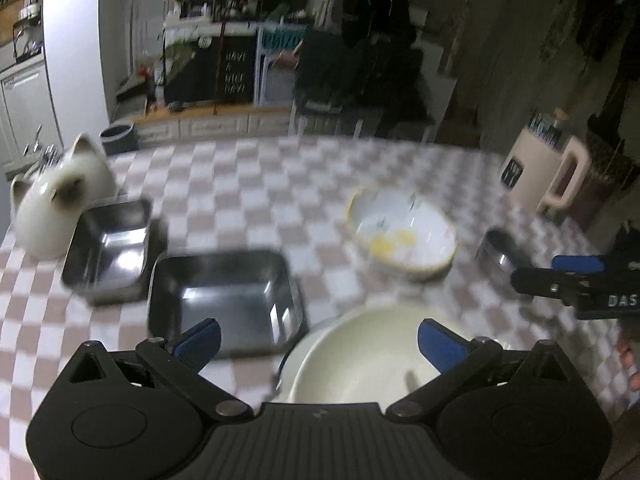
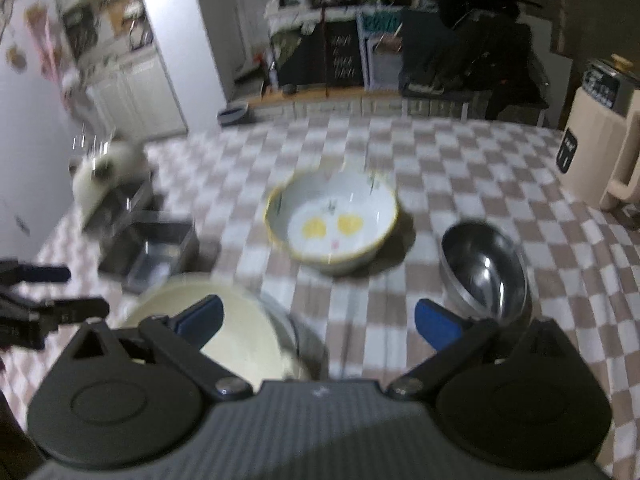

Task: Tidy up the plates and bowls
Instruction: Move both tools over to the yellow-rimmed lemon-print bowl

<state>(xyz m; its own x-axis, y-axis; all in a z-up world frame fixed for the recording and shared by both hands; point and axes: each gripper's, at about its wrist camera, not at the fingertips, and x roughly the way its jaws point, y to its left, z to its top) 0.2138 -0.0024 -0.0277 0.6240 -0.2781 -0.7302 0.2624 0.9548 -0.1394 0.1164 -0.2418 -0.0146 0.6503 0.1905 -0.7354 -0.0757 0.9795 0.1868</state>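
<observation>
On the checked tablecloth a cream bowl sits just in front of my left gripper, which is open and empty above its near rim. The bowl also shows in the right wrist view. Two steel rectangular trays lie to the left. A white bowl with yellow rim and yellow spots sits mid-table. A round steel bowl is to the right. My right gripper is open and empty, hovering between the cream bowl and the steel bowl.
A white cat-shaped jar stands at the left table edge behind the trays. A cream jug with a handle stands at the far right. Kitchen cabinets and shelves lie beyond the table. The views are motion-blurred.
</observation>
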